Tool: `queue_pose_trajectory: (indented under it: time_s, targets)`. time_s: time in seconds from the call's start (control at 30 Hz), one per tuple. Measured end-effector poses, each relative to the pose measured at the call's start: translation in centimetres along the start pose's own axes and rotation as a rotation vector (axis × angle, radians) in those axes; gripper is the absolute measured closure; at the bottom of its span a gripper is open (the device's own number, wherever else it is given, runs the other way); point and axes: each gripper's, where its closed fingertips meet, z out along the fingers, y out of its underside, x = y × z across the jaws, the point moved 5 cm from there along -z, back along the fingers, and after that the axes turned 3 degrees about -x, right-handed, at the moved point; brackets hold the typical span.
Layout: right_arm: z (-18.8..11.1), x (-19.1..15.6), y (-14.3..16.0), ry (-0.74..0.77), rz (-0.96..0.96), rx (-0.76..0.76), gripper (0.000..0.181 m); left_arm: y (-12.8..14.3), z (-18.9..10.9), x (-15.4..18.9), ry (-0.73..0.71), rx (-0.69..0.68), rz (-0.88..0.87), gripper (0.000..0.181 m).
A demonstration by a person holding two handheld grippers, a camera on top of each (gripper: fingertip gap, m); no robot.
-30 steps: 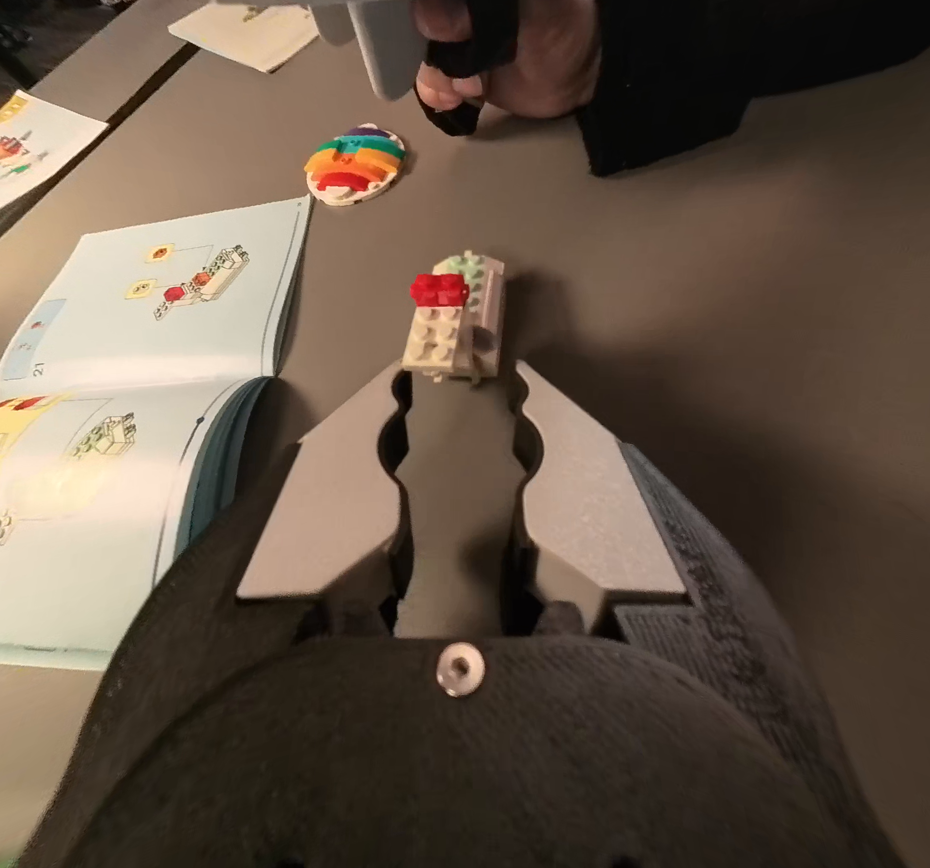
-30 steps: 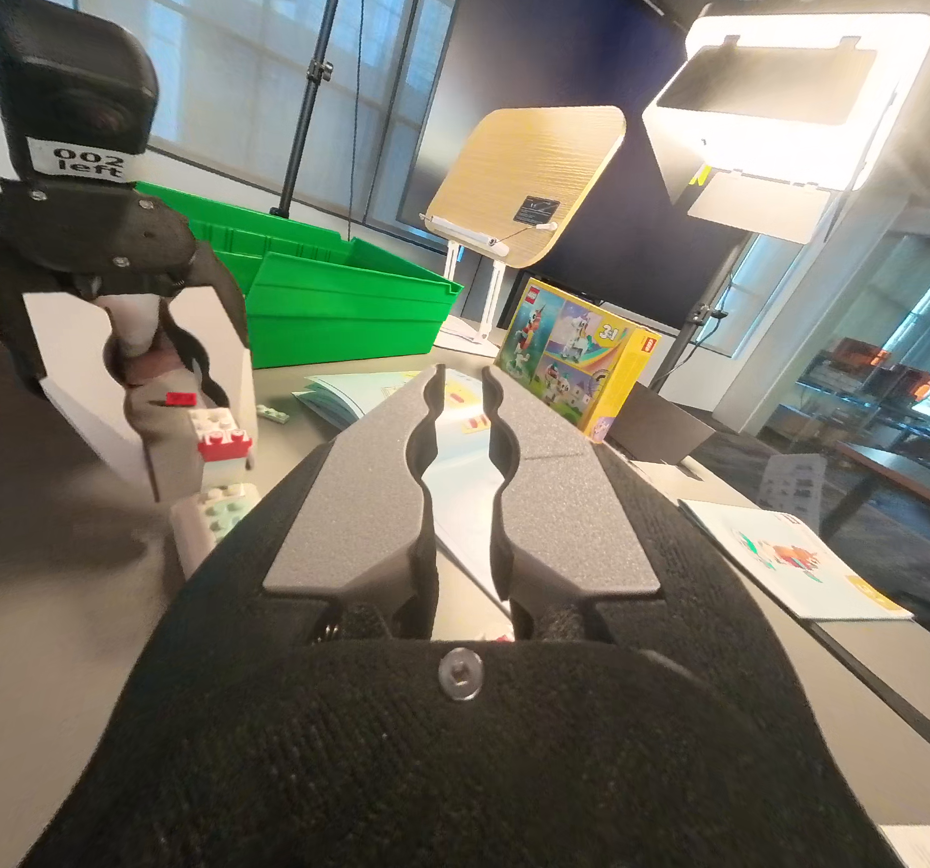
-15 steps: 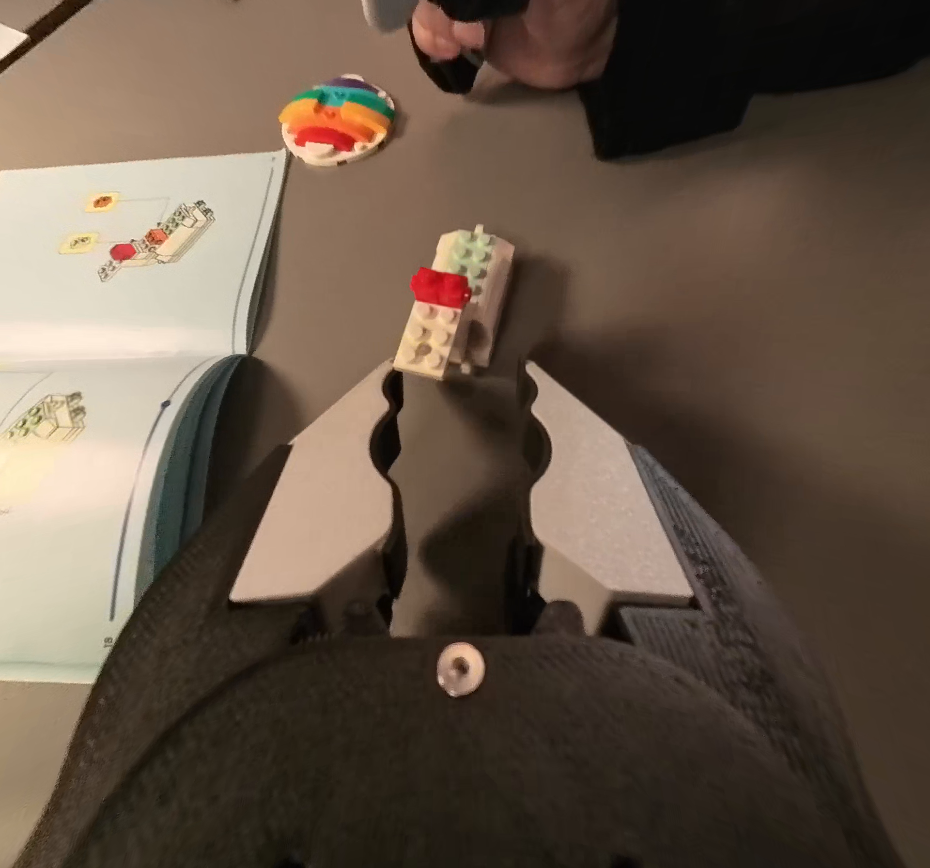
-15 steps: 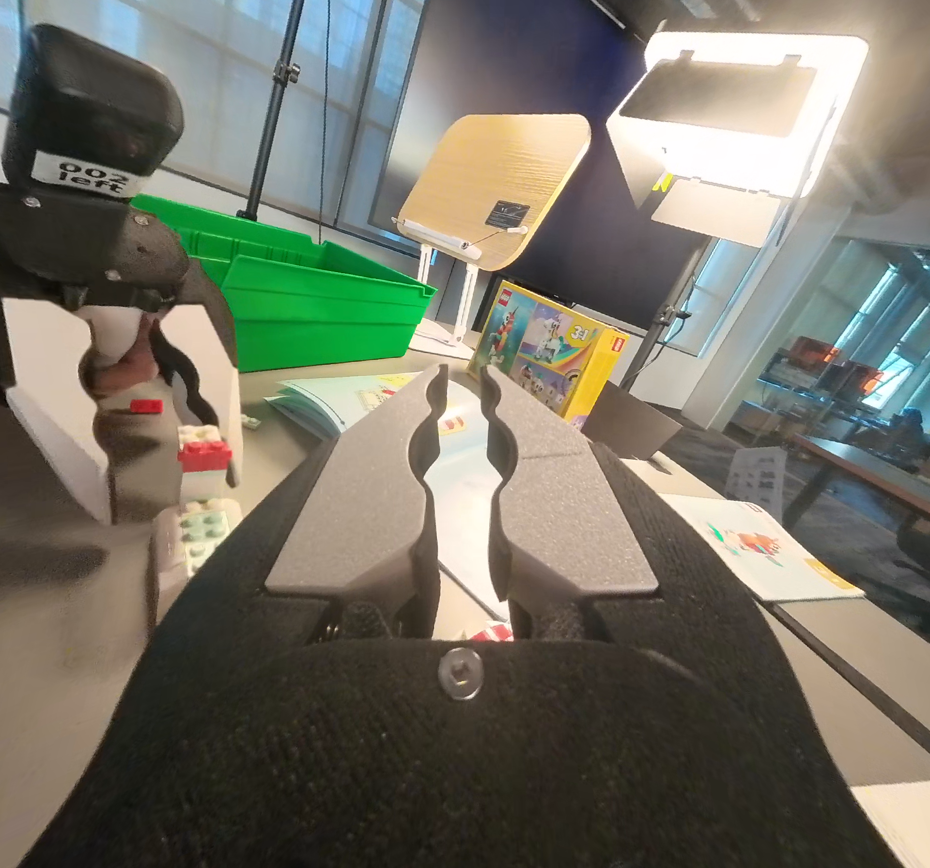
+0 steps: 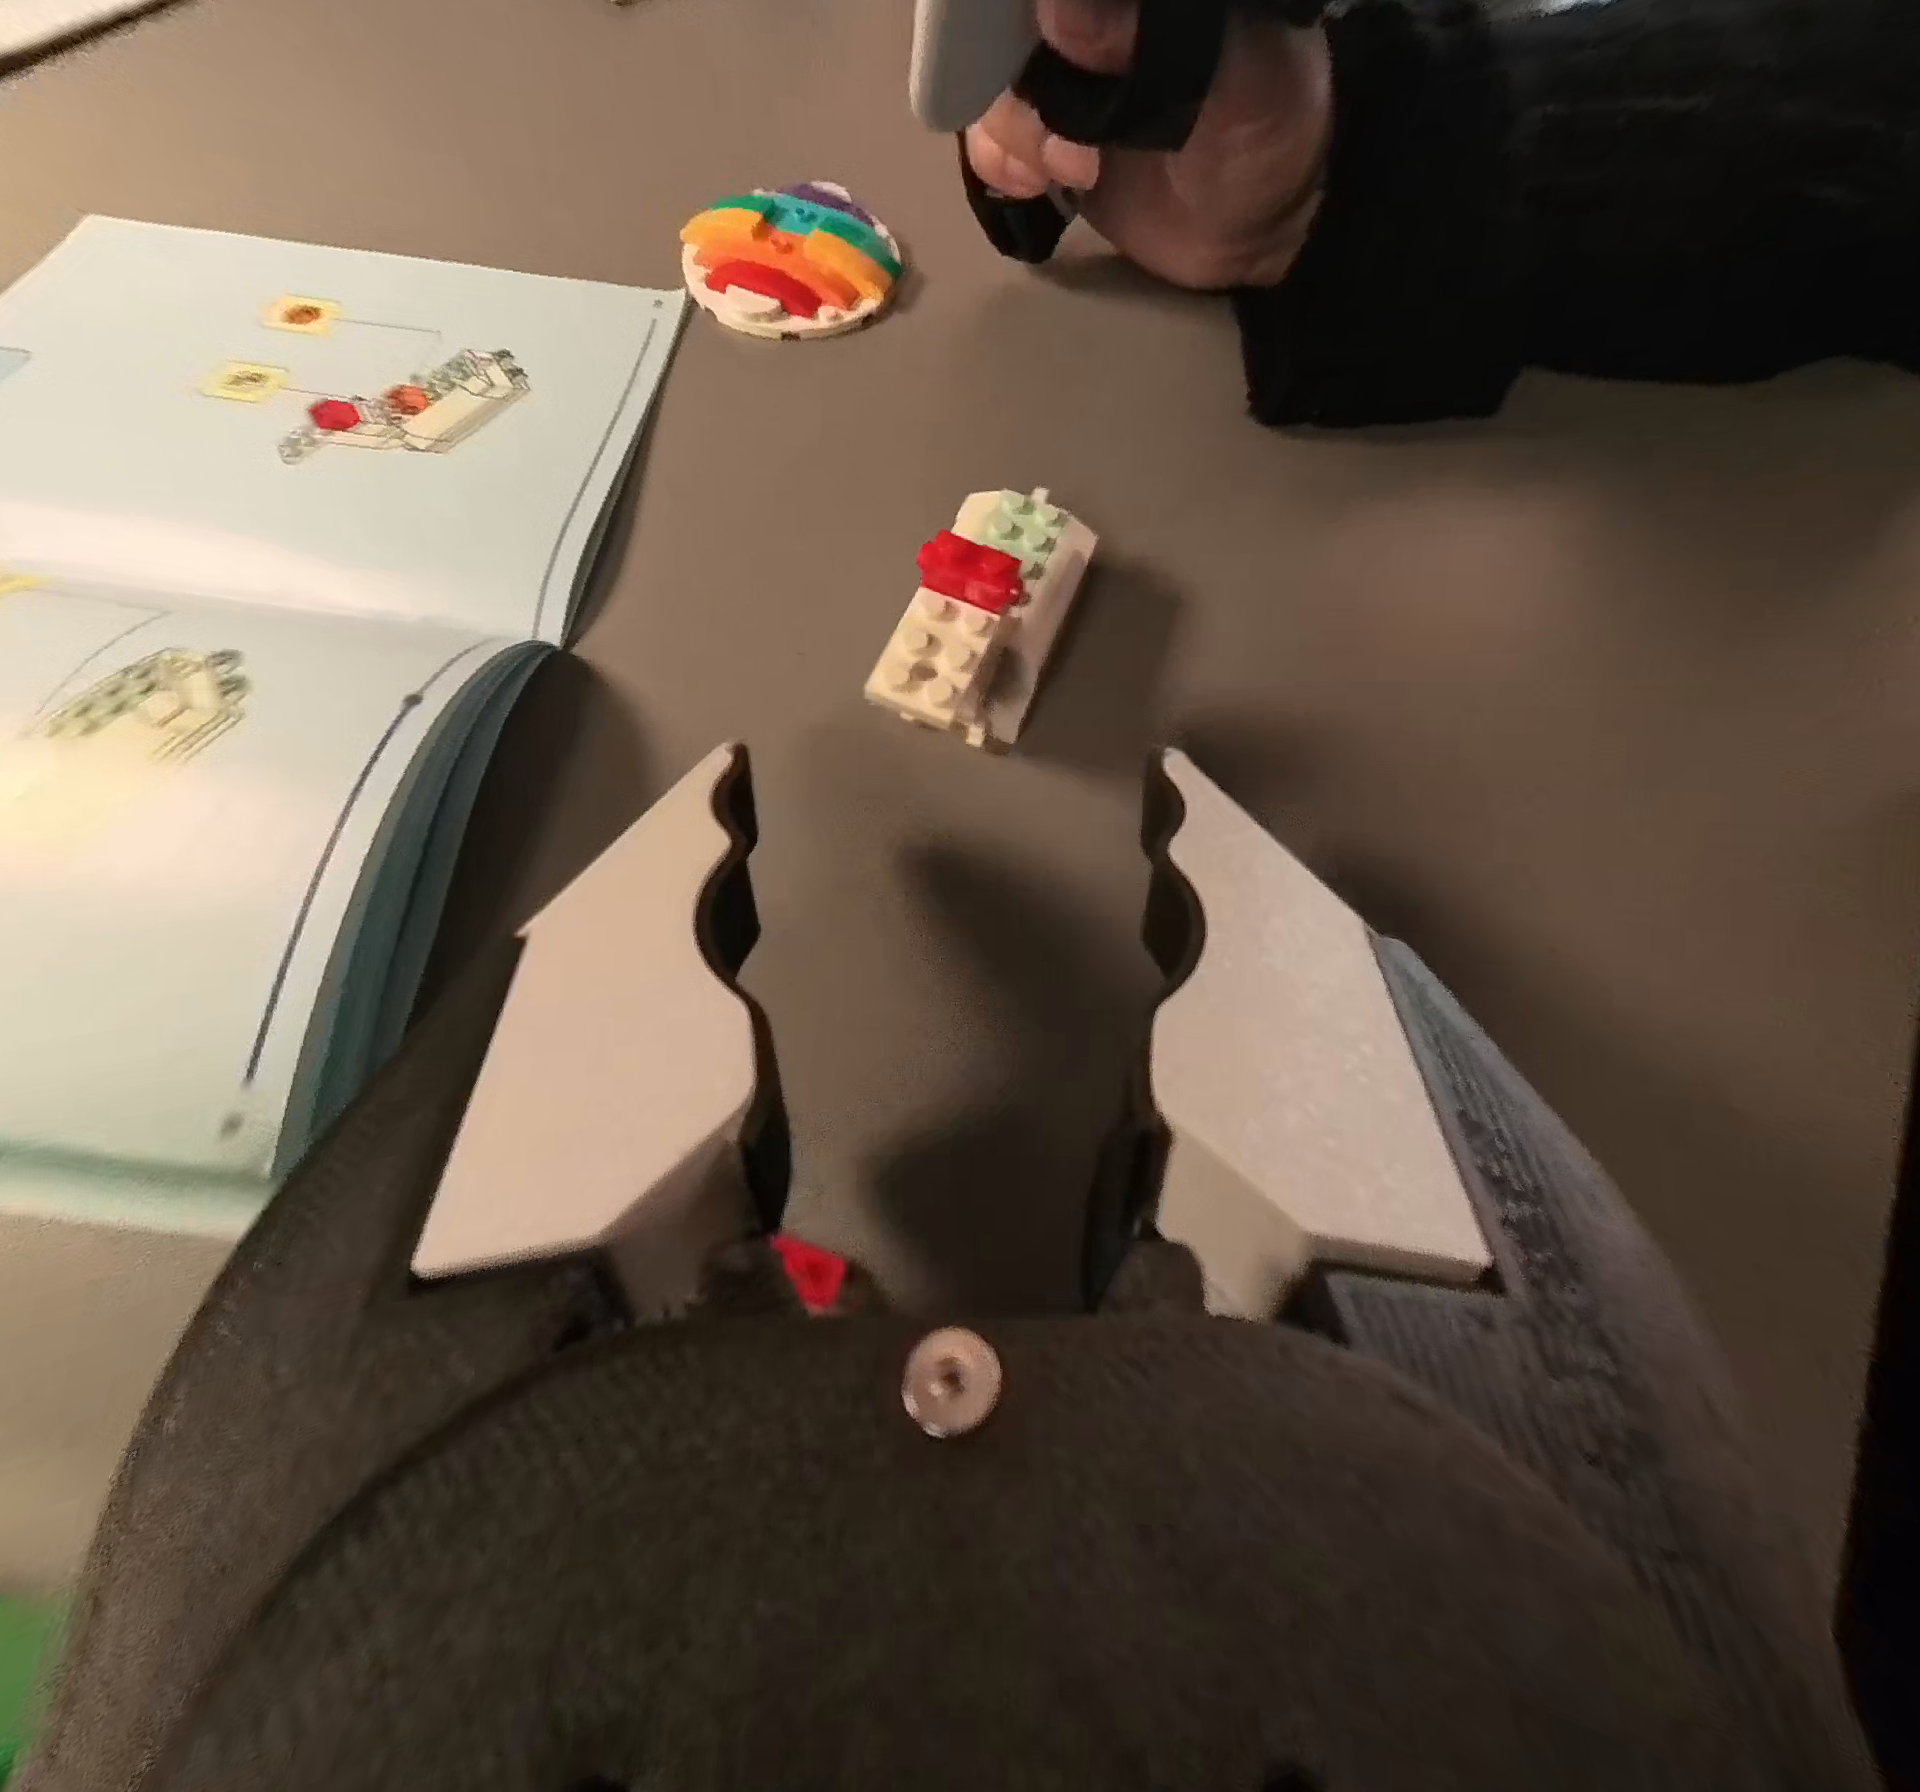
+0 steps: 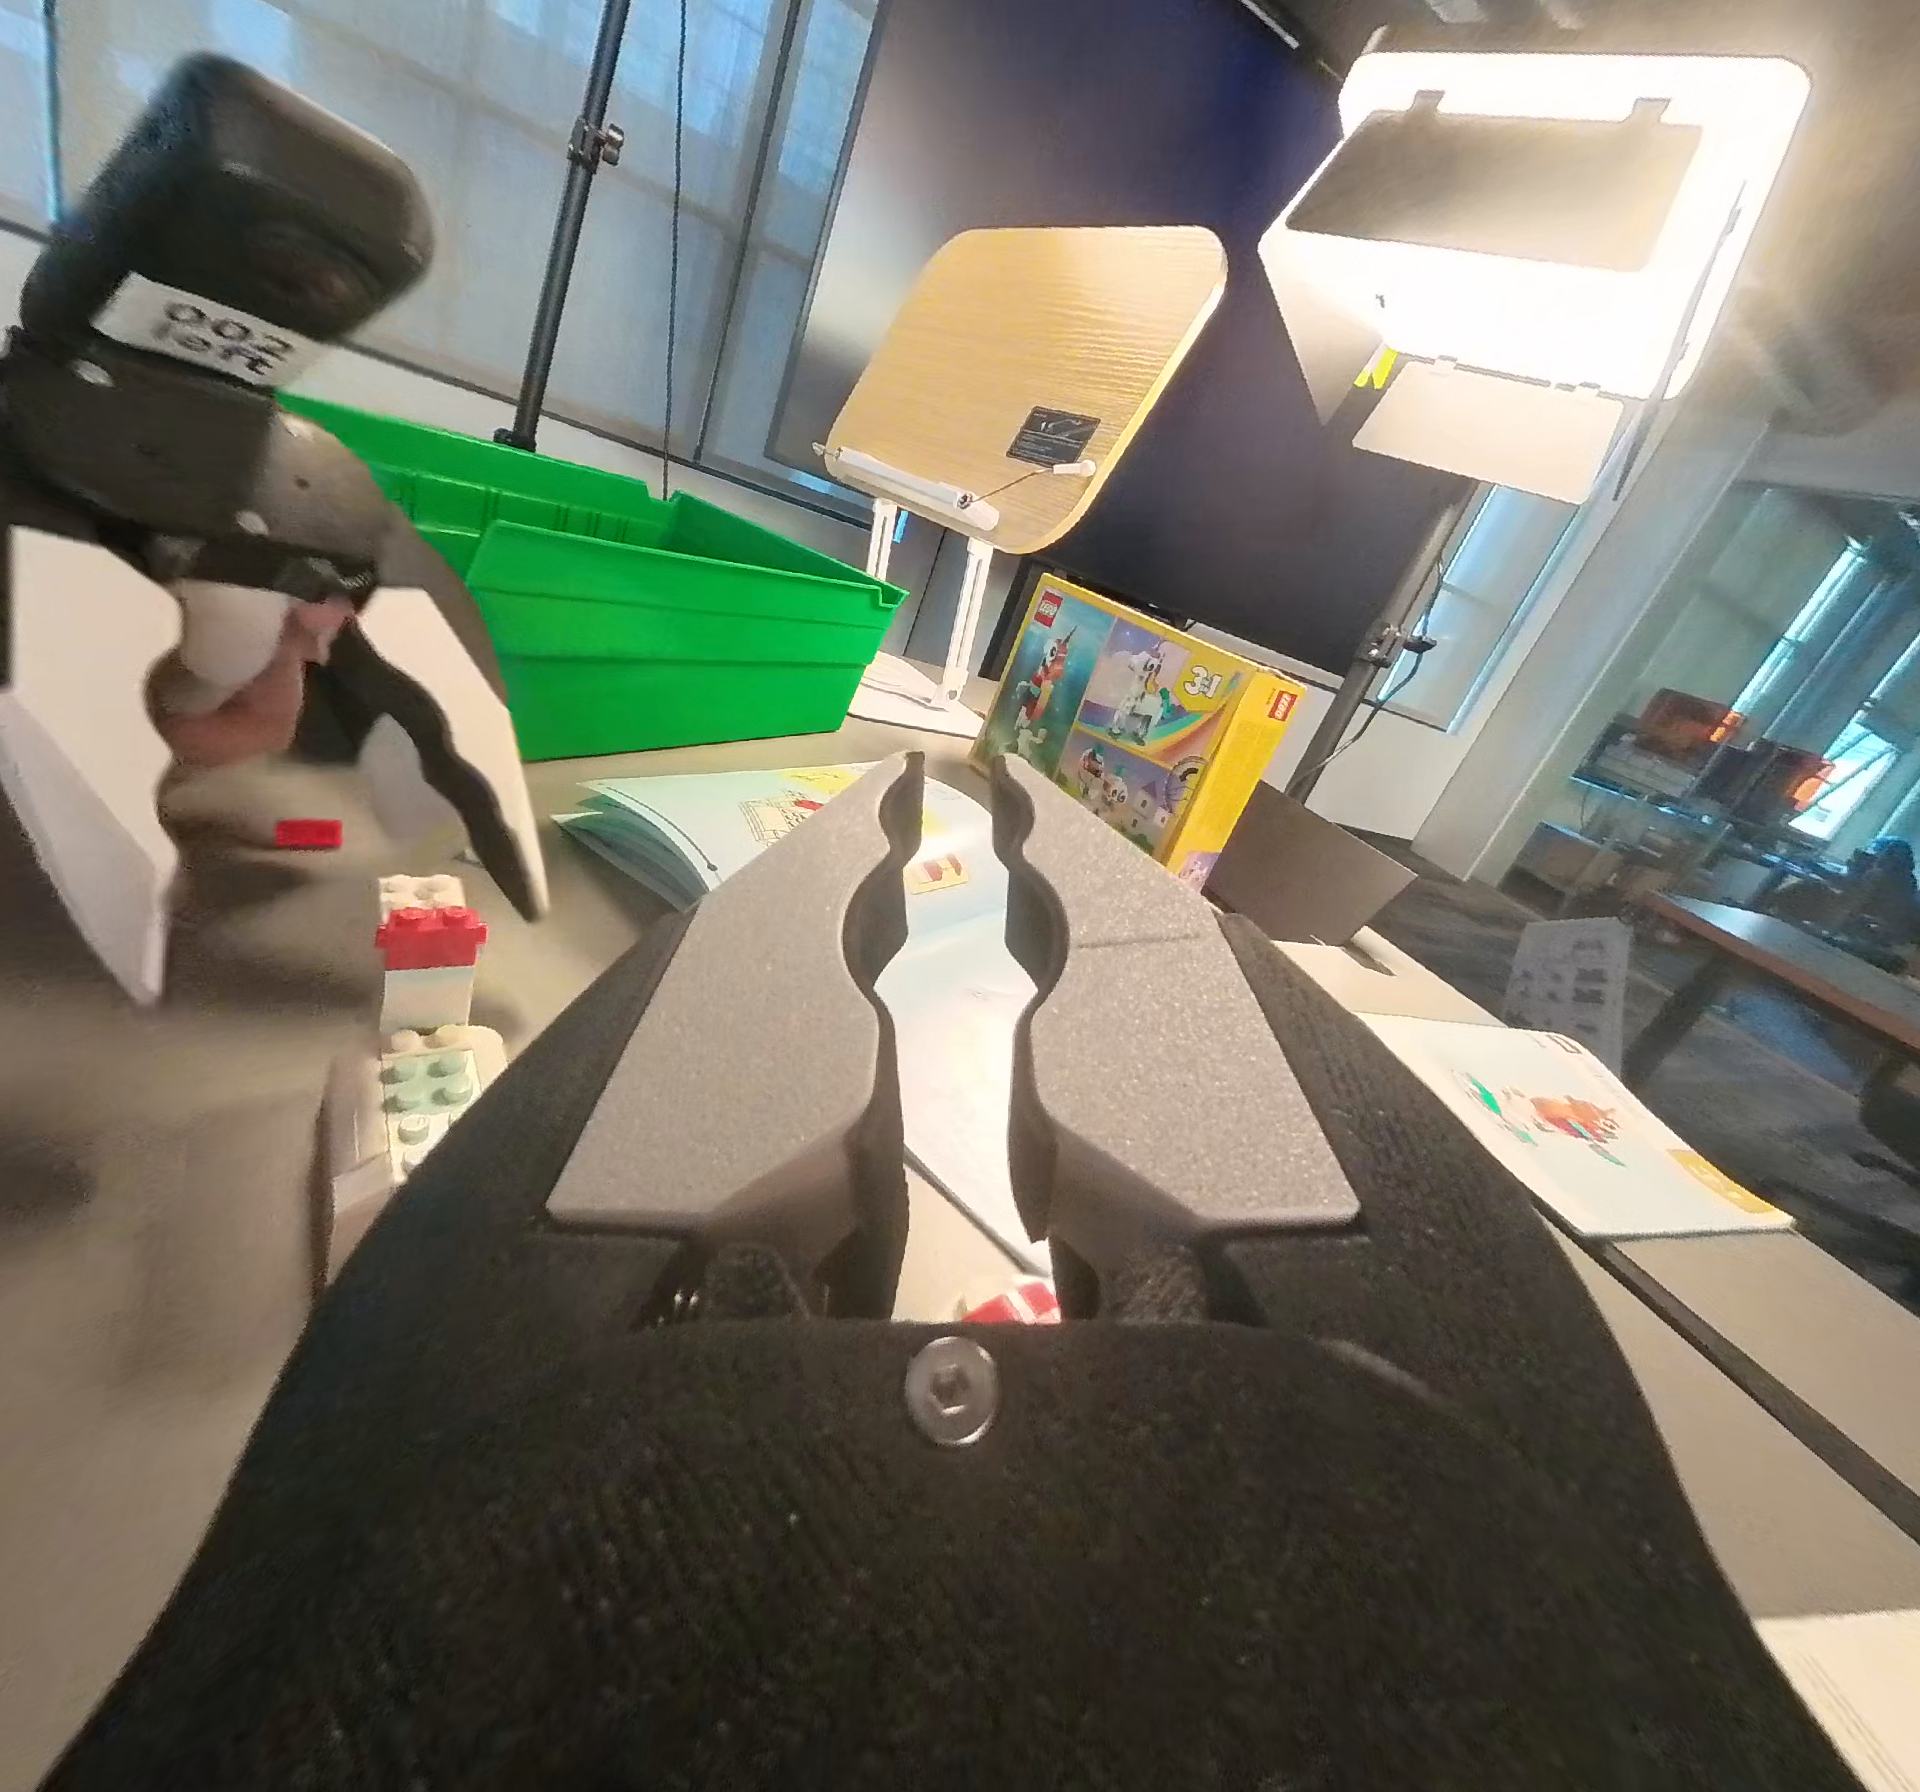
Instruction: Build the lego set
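A small lego assembly [image 5: 982, 620] of cream, mint and red bricks lies on the grey table [image 5: 1455, 807]; it also shows in the right wrist view [image 6: 426, 973]. My left gripper [image 5: 951, 771] is open wide and empty, its tips just short of the assembly; the right wrist view shows it [image 6: 338, 953] hovering over the assembly. A loose small red brick [image 5: 810, 1269] lies on the table under the left gripper and shows in the right wrist view [image 6: 309, 833]. My right gripper [image 6: 956, 771] is empty, with only a narrow gap, raised beside the assembly.
An open instruction booklet [image 5: 312, 495] lies left of the assembly. A round rainbow lego plate [image 5: 790, 262] sits beyond it, near the hand [image 5: 1143, 184] holding the right gripper. A green bin [image 6: 675, 620], the lego box [image 6: 1143, 734], a wooden stand [image 6: 1029, 371] and a leaflet [image 6: 1558, 1140] stand farther off.
My left gripper has opened wider and drawn back a little from the assembly. The small red brick has come into view under it. The right gripper has kept its narrow gap.
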Motion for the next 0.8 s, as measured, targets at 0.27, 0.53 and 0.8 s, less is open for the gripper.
queue_pose_trajectory:
  time_s: [0.27,0.53,0.8]
  targets:
    - [-0.9,1.5,0.2,0.096,-0.030,-0.022,0.172,2.1,-9.8,0.3,-0.366,0.115,-0.070,0.131]
    - [-1.0,1.6,0.6,0.137,-0.074,-0.070,0.172,5.3,-11.5,0.6,-0.387,0.074,-0.185,0.133]
    - [-1.6,3.3,1.2,0.263,-0.107,-0.131,0.173,4.9,-17.3,-0.5,-0.645,0.460,-0.115,0.126]
